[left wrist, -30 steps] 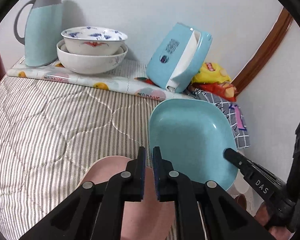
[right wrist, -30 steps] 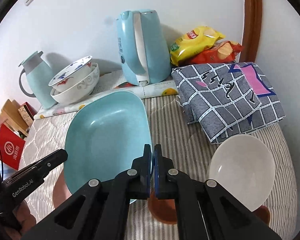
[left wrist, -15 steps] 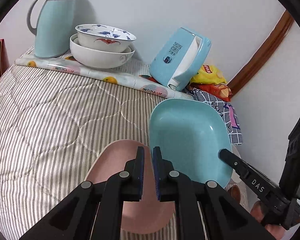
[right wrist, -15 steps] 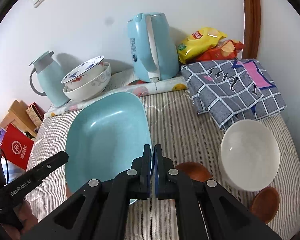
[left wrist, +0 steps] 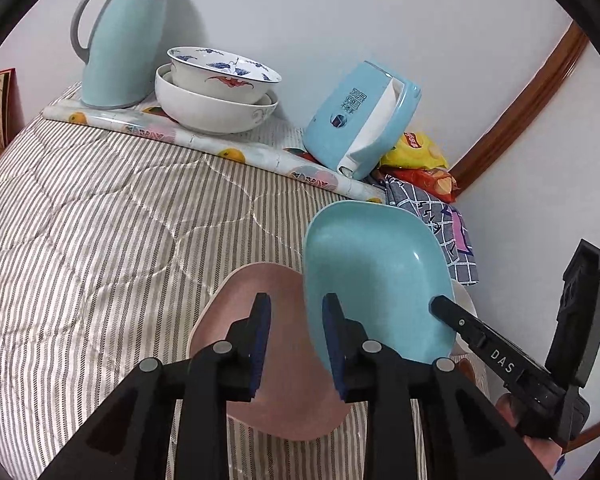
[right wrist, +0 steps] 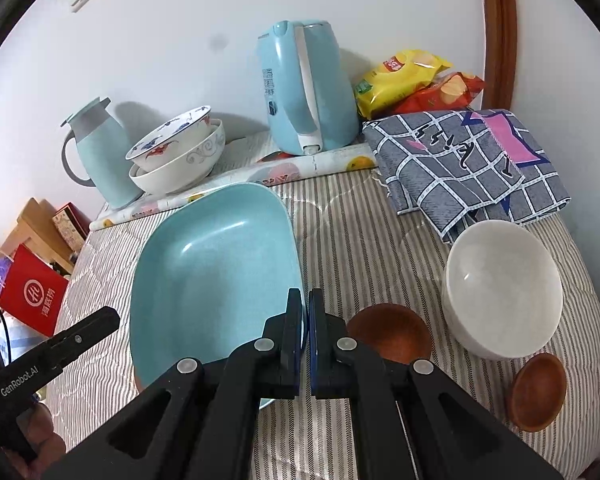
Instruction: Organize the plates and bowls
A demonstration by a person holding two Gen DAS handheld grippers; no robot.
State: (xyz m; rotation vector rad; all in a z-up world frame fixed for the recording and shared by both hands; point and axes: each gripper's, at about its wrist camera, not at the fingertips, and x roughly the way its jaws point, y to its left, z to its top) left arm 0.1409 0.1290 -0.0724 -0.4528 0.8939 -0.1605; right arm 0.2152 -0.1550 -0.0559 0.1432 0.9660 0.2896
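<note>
left gripper [left wrist: 294, 314]: fingers now spread apart over the pink plate [left wrist: 260, 400], pinched on it 0.5 s ago | right gripper [right wrist: 305, 312]: fingers still clamp the blue plate [right wrist: 216, 276] rim, tilted above the striped bed [right wrist: 360, 220] | nearby: white bowl [right wrist: 500, 292], two brown dishes [right wrist: 392, 332], stacked bowls [right wrist: 180, 152] beside kettle [right wrist: 304, 88], checked cloth [right wrist: 468, 160]

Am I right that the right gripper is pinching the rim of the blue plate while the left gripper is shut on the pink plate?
Not quite: the left gripper is open above the pink plate, as the left wrist view shows. The right gripper does pinch the blue plate rim.
</note>
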